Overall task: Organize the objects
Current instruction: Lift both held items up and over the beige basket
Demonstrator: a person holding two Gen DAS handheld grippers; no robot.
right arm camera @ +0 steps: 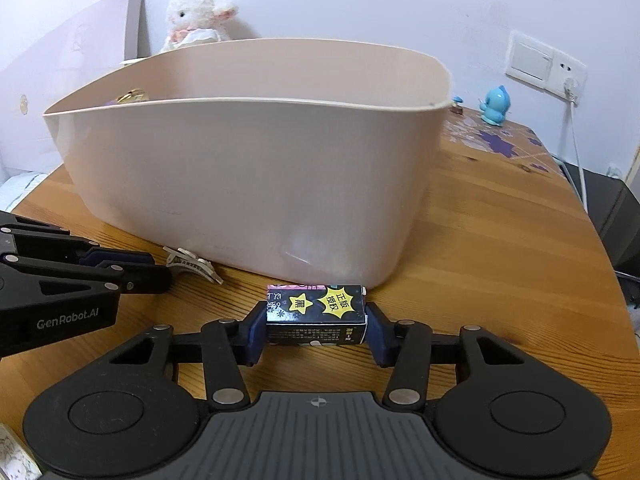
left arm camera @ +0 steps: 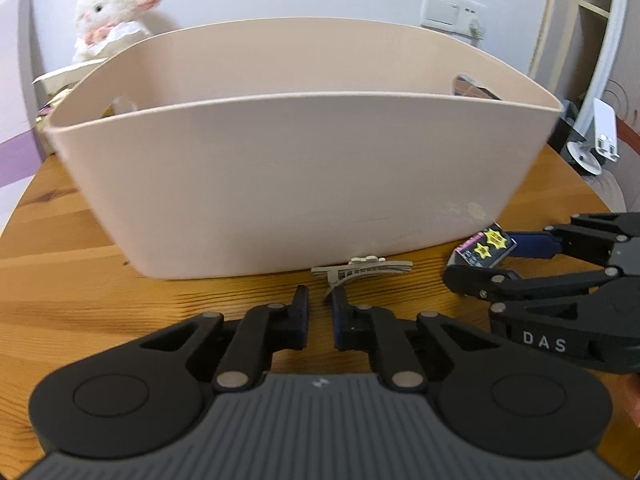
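Hair clip [left arm camera: 362,270] and box [right arm camera: 316,314] lie before the basket [left arm camera: 304,184]; plush toy [left arm camera: 112,16] behind it.

A wooden desk [right arm camera: 500,216] with warm, knotty grain fills the near ground. Behind it rises a plain pale wall [right arm camera: 360,0], evenly lit. On that wall sits a white switch plate and socket [right arm camera: 546,65], a white cable [right arm camera: 576,148] hanging from the plug. A flat lilac panel [right arm camera: 80,40] leans at the left. A white plush lamb [right arm camera: 198,18] sits at the back, and a small blue figurine [right arm camera: 496,105] stands on a purple-patterned mat [right arm camera: 496,138] at the desk's far right.
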